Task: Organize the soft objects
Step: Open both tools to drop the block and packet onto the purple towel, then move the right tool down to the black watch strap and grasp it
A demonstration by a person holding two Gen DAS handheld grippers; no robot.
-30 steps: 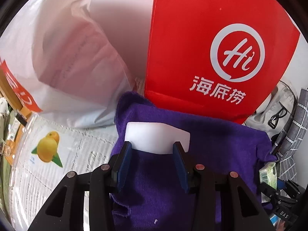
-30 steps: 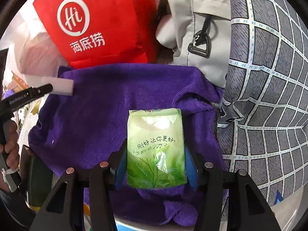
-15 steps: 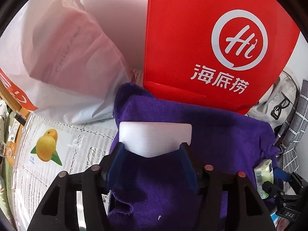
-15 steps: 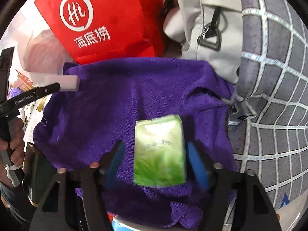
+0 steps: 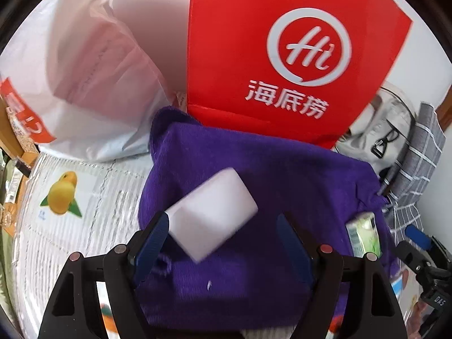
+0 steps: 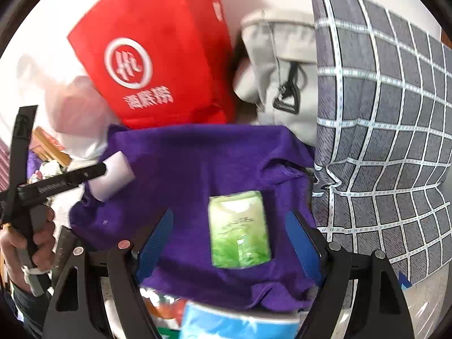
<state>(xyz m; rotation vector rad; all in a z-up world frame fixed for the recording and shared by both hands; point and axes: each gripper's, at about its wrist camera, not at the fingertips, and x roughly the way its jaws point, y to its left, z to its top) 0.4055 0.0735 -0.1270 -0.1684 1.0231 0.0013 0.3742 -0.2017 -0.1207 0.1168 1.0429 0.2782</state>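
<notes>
At the far left, a white plastic bag (image 5: 79,79) slumps beside a printed sheet with a yellow fruit picture (image 5: 60,193). Right of these, the left gripper (image 5: 223,226) stands with its blue-padded jaws spread wide. Between them a white sponge block (image 5: 212,212) lies tilted on the purple towel (image 5: 268,169), its near-left corner just beside the left pad and well apart from the right pad. Behind the towel, a red bag with a white logo (image 5: 282,42) stands upright. Further right, the right gripper (image 6: 228,237) is likewise spread open. A green tissue pack (image 6: 238,228) rests on the towel between its jaws, touching neither. A grey backpack (image 6: 282,65) sits at the far side, and a grey checked cushion (image 6: 381,127) fills the right edge.
</notes>
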